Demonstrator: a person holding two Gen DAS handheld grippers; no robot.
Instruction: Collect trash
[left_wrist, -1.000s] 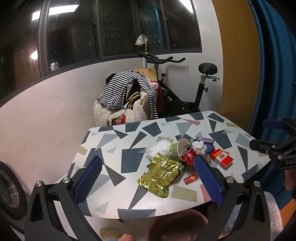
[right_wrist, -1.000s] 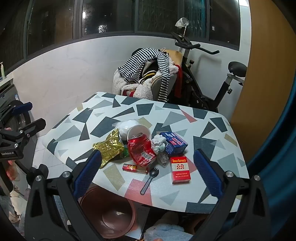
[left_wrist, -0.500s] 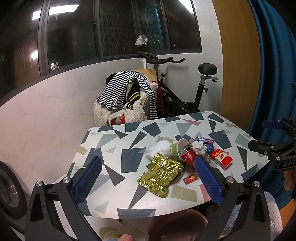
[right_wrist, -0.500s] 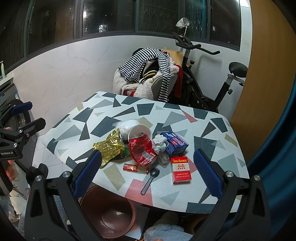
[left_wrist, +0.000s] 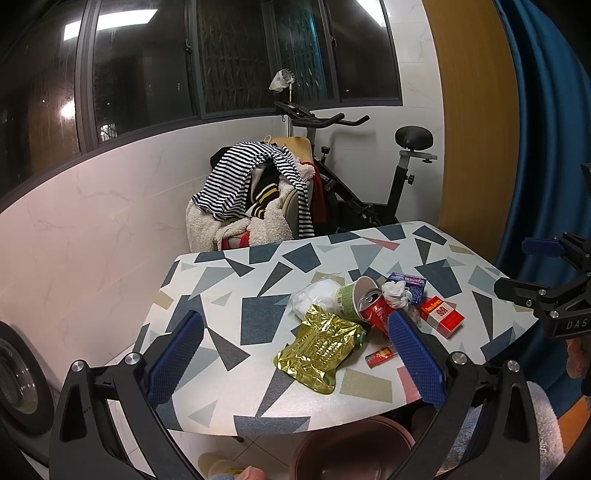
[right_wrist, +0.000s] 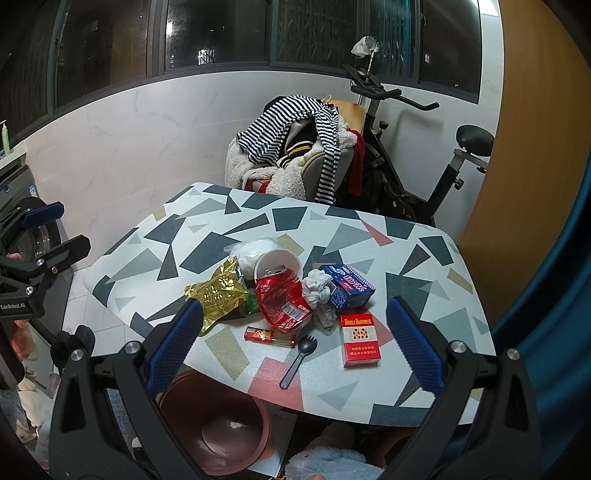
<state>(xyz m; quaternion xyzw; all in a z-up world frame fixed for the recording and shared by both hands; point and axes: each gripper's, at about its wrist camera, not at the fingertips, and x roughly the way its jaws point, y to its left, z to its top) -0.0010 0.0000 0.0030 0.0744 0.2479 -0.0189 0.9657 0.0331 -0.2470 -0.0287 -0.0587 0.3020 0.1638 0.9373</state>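
Patterned table (right_wrist: 207, 254) carries the trash heaped round the can (right_wrist: 282, 299): foil pouch (right_wrist: 218, 295) left, cigarette pack (right_wrist: 360, 339) right. Bin (right_wrist: 218, 424) waits below the near edge. You hold left gripper (left_wrist: 295, 354) and right gripper (right_wrist: 295, 343) back, both spread wide, empty, ready to pick.

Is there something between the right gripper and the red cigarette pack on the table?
Nothing visible. The right gripper is open above the table's near edge, and the red cigarette pack lies flat and uncovered between its fingers in this view.

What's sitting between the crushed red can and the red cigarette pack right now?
In the right wrist view, a knotted white wad and a crumpled clear wrapper lie between the red can and the red cigarette pack.
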